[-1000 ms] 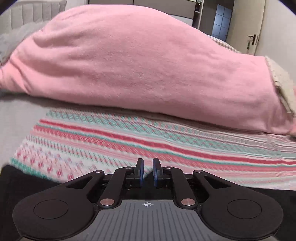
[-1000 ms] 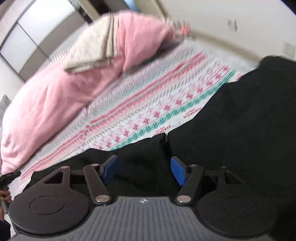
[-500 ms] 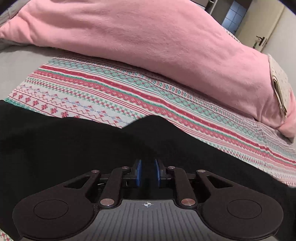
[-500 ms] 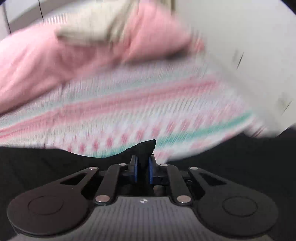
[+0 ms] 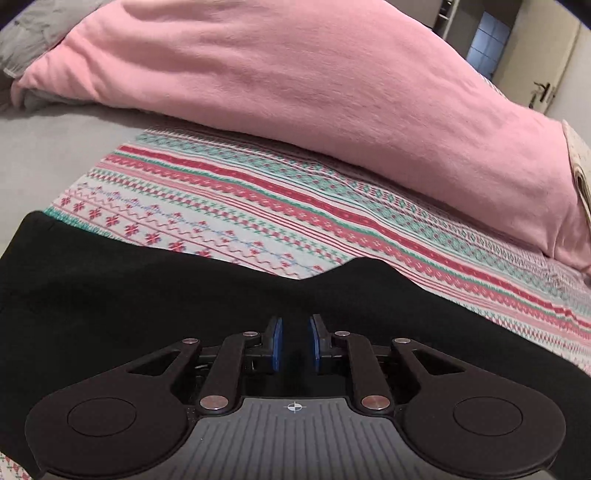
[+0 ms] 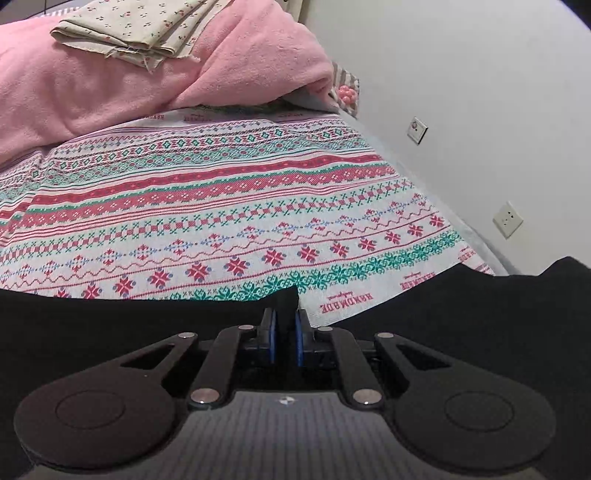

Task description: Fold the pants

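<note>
The black pants (image 5: 147, 295) lie spread on a patterned red, white and teal blanket (image 5: 295, 206) on a bed. My left gripper (image 5: 294, 341) is shut on the black fabric, its blue pads close together with cloth between them. In the right wrist view the pants (image 6: 110, 325) fill the lower part. My right gripper (image 6: 284, 334) is shut on a raised fold of the pants that sticks up between its blue pads.
A big pink blanket (image 5: 314, 81) is heaped at the far side of the bed, with a folded cream floral cloth (image 6: 140, 29) on top. A white wall (image 6: 480, 92) with sockets runs along the right edge. Grey sheet (image 5: 44, 147) lies at the left.
My right gripper has closed on a fold of the pants and swung to face the wall side. My left gripper came to rest over the pants, still shut.
</note>
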`<action>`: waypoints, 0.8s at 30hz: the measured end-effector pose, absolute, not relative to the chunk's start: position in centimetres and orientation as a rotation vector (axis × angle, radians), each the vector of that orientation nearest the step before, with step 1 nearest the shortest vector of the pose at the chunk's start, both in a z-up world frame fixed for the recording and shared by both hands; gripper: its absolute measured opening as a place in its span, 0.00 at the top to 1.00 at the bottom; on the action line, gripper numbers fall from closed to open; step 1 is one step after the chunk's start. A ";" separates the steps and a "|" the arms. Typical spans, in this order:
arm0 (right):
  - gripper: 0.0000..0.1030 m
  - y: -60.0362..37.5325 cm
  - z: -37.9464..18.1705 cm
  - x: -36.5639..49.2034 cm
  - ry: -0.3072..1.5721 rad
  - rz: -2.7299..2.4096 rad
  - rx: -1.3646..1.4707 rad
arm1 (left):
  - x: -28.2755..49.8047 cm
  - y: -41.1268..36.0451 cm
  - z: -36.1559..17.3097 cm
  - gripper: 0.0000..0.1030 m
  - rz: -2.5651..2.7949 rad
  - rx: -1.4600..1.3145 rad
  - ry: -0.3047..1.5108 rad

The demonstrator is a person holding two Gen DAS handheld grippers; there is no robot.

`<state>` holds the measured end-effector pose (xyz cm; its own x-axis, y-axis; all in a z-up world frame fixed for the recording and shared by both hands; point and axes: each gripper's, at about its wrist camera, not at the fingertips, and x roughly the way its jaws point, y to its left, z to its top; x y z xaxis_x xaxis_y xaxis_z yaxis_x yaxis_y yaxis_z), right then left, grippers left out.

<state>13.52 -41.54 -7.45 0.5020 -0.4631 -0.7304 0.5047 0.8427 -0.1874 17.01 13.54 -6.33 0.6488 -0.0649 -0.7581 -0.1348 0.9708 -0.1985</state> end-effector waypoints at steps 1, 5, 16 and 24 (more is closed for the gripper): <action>0.81 -41.4 -7.3 13.6 0.873 -0.591 0.036 | 17.0 14.0 -6.3 0.84 0.047 -0.255 0.865; 0.67 -40.2 -5.3 13.3 0.790 -0.700 -0.075 | 16.7 15.7 -6.0 0.84 0.076 -0.270 0.856; 0.58 -16.2 -0.5 22.5 0.727 0.098 -0.125 | 14.7 24.9 -6.9 0.68 0.285 -0.435 0.855; 0.60 1.6 -5.8 33.7 0.856 0.422 -0.173 | 12.0 29.9 -8.4 0.63 0.406 -0.558 0.882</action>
